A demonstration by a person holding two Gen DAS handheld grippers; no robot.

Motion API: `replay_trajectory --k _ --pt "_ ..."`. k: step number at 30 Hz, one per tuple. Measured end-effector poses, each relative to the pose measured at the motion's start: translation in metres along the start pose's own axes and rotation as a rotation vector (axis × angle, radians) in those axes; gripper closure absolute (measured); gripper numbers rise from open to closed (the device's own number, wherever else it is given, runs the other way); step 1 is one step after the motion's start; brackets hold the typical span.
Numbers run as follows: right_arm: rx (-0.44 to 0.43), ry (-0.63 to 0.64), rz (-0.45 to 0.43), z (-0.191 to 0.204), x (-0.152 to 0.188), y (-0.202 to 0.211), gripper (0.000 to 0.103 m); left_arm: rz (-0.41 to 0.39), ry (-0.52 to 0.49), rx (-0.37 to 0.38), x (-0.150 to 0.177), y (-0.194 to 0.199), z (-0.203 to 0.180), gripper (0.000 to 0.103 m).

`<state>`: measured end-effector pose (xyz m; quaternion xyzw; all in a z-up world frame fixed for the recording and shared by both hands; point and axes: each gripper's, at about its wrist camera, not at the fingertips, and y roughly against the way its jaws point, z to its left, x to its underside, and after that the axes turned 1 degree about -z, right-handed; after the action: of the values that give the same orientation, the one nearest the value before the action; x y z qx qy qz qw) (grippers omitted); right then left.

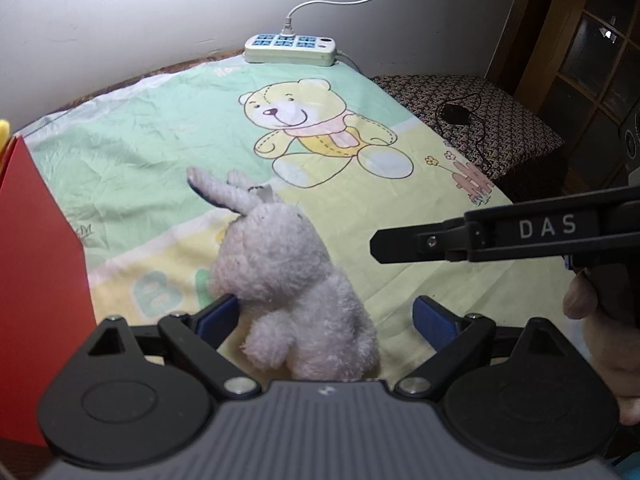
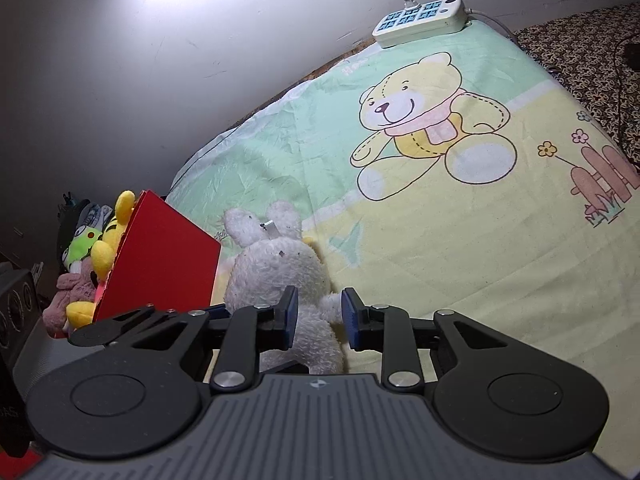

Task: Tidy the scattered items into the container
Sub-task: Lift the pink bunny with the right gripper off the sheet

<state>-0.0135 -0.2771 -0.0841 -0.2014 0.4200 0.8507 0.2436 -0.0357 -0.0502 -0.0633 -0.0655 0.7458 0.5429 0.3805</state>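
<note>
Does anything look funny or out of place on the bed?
Yes. The white bunny lies alone on the sheet, outside the red box where other plush toys sit. Dark specks dot its fur.

surface: bed under pale green-and-yellow cartoon-bear sheet (image 1: 168, 128)
far edge: cream power strip with blue sockets (image 1: 290, 50), white cable plugged in
middle: grey-white plush rabbit (image 1: 288, 280), lying
left: red cardboard box (image 1: 40, 280), beside rabbit

The right tool (image 2: 319, 316) has its blue pads around a limb of the white plush rabbit (image 2: 276, 268), which lies beside the red box (image 2: 160, 256) on the bed sheet (image 2: 440, 240).
</note>
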Motion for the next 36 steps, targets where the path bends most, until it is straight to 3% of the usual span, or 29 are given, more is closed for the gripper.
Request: replay_trajectory --k 8,20,27,30,36 --pt "-0.014 -0.062 -0.05 -0.02 -0.007 0.014 0.075 -0.022 -0.093 0.063 -0.02 -0.006 -0.03 0.005" --pt "-0.015 -0.126 -0.074 -0.048 -0.015 0.022 0.073 0.014 -0.15 0.152 -0.029 -0.03 -0.061 0.005" --pt "-0.068 -0.009 -0.063 -0.045 -0.039 0.021 0.071 -0.008 -0.17 0.175 -0.04 -0.036 -0.065 0.006" --pt "-0.033 0.052 -0.076 -0.041 -0.049 0.021 0.07 -0.014 -0.181 0.197 -0.038 -0.028 -0.064 0.006" --pt "-0.116 0.061 -0.02 -0.037 -0.056 0.01 0.066 -0.02 -0.111 0.224 -0.029 -0.009 -0.04 0.006"
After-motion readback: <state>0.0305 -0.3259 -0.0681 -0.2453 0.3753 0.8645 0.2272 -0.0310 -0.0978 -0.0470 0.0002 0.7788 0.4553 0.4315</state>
